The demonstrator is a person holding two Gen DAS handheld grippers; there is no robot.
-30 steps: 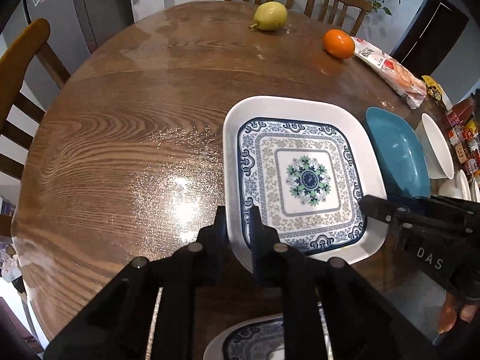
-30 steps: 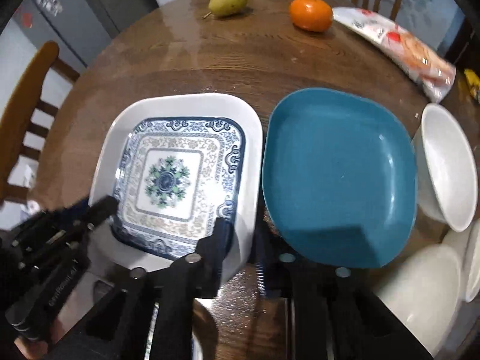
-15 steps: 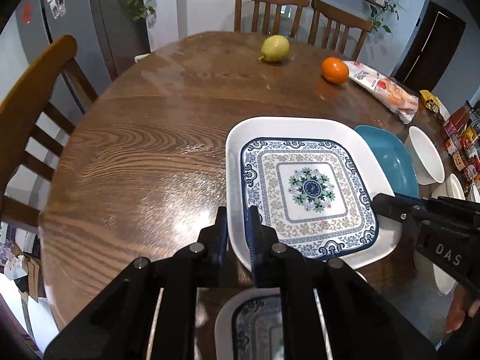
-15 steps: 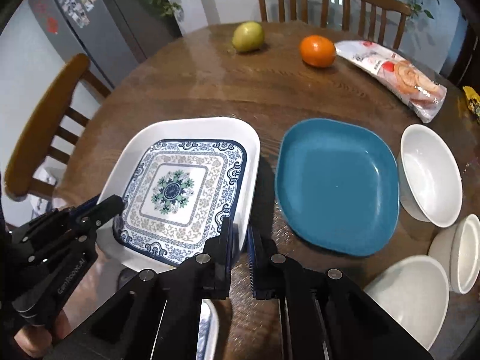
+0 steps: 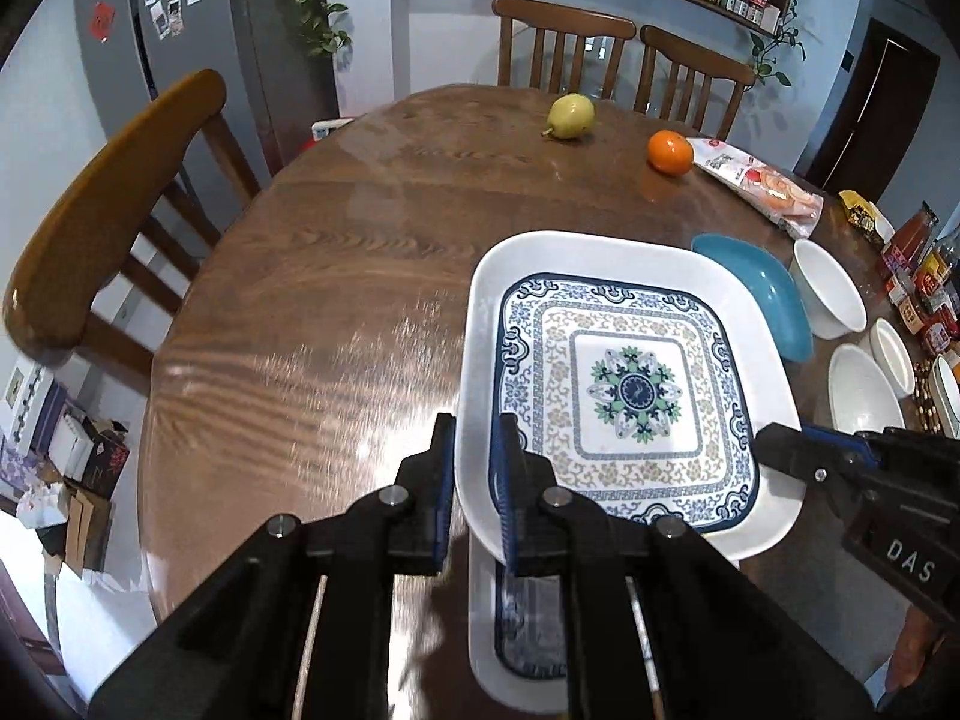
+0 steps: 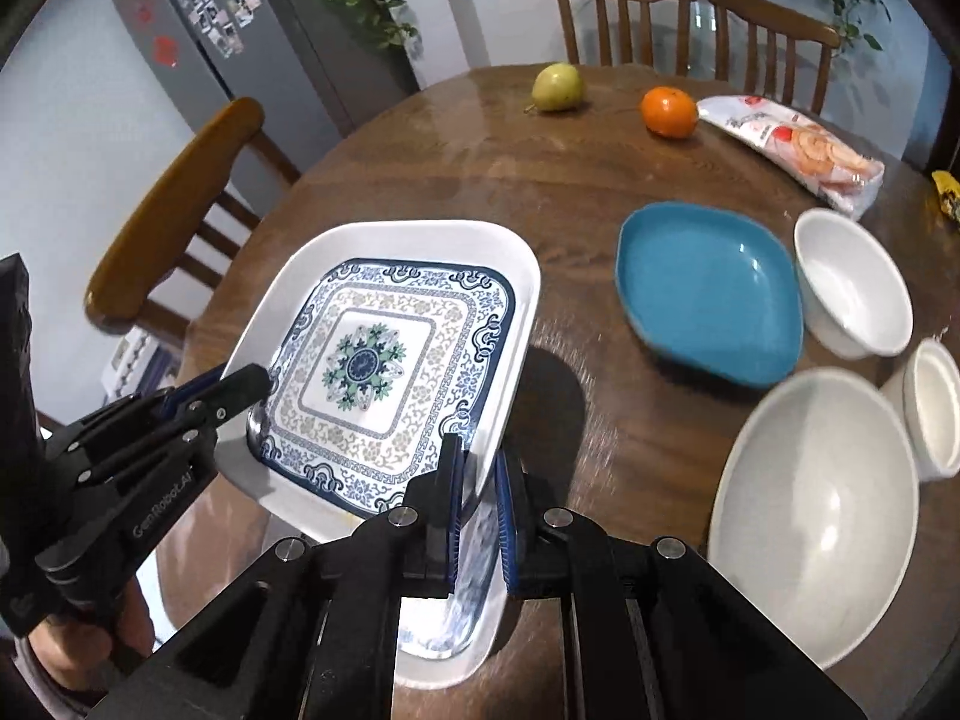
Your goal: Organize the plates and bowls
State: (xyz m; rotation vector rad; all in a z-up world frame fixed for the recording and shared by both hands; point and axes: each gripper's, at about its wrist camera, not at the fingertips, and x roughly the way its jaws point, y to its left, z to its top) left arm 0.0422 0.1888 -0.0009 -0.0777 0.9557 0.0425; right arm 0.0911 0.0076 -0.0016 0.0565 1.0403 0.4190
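Observation:
A square white plate with a blue floral pattern (image 5: 630,390) (image 6: 366,360) hangs tilted above the round wooden table (image 5: 336,276), held from both sides. My left gripper (image 5: 474,438) is shut on its left rim and shows in the right wrist view as the left gripper (image 6: 240,384). My right gripper (image 6: 477,468) is shut on its right rim near the front corner, and its tip (image 5: 774,444) reaches in from the right. Under the held plate, at the table's near edge, lies a second patterned plate (image 5: 528,618) (image 6: 456,654), partly hidden by my fingers.
To the right on the table are a teal square plate (image 6: 708,294) and white bowls (image 6: 852,282) (image 6: 816,504) (image 6: 930,408). A pear (image 5: 570,115), an orange (image 5: 671,151) and a snack bag (image 5: 756,180) lie at the far side. Wooden chairs (image 5: 108,204) stand around the table.
Both grippers have risen and drawn back toward the near edge with the patterned plate. The teal plate and bowls look farther off, and the second patterned plate below shows more.

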